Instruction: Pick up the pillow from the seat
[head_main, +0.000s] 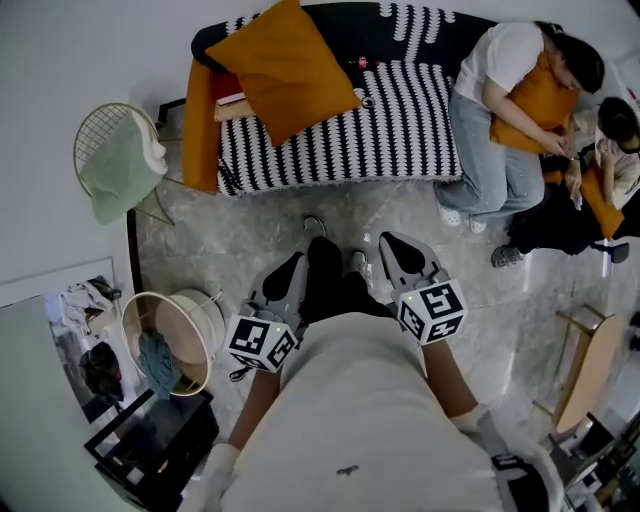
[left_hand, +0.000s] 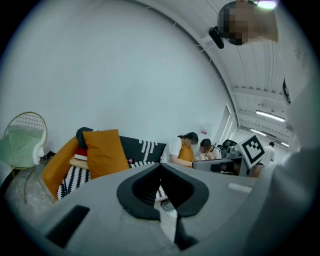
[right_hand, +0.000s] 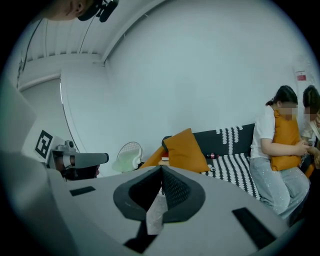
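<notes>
A large orange pillow (head_main: 285, 65) leans on its corner against the back of a black-and-white striped sofa (head_main: 400, 130), at the sofa's left end. The same pillow (left_hand: 104, 152) (right_hand: 186, 151) appears far off in both gripper views. Both grippers are held close to the person's body, well short of the sofa, across a stretch of marble floor. The left gripper (head_main: 297, 263) (left_hand: 160, 165) is shut with nothing between its jaws. The right gripper (head_main: 388, 244) (right_hand: 161, 169) is also shut and empty.
Two people (head_main: 510, 110) sit at the sofa's right end hugging orange cushions. An orange throw (head_main: 200, 125) drapes the left armrest. A wire chair with a green cushion (head_main: 118, 160) stands left of the sofa. A round basket (head_main: 175, 340) is near left, a wooden rack (head_main: 585, 365) near right.
</notes>
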